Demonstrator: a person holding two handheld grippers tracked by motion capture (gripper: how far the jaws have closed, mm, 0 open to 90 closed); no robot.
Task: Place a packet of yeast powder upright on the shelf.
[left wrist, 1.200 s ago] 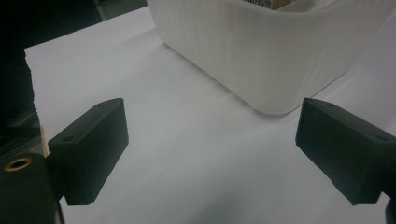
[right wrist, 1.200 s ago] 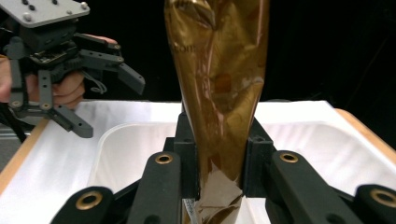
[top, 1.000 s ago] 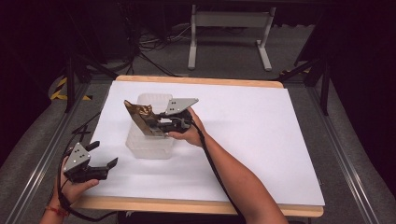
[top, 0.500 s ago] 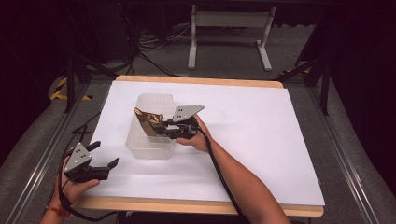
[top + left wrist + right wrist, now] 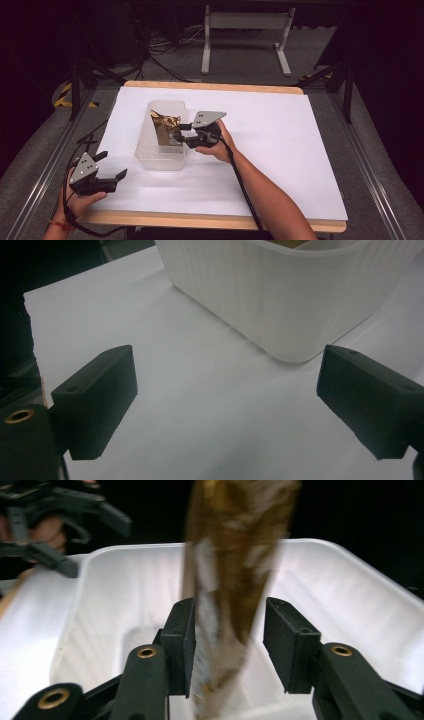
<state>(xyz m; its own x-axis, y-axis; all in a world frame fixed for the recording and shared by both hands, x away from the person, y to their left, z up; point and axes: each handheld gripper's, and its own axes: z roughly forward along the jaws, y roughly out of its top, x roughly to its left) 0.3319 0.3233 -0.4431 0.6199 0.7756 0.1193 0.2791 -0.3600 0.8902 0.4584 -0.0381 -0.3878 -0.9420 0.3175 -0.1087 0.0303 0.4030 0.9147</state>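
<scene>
A crinkled gold-brown packet (image 5: 165,127) stands inside the translucent white plastic tub (image 5: 160,162) at the left middle of the table. My right gripper (image 5: 182,134) reaches over the tub's right rim. Its jaws have just been opening, and the packet (image 5: 235,555), blurred, hangs between them with a gap on its right side. The tub's wall (image 5: 350,580) rises behind it. My left gripper (image 5: 113,165) rests near the table's front left corner, open with nothing between its fingers. In the left gripper view the gripper (image 5: 225,395) faces the tub (image 5: 280,295).
White paper (image 5: 280,150) covers the wooden table, with bare room on the right half. A white metal stand (image 5: 245,30) and cables lie on the floor beyond the far edge. A metal rail (image 5: 45,165) runs along the left.
The right gripper has lowered the packet from above the tub's rim down into the tub, and its jaws now stand wider around it. The left hand has kept still.
</scene>
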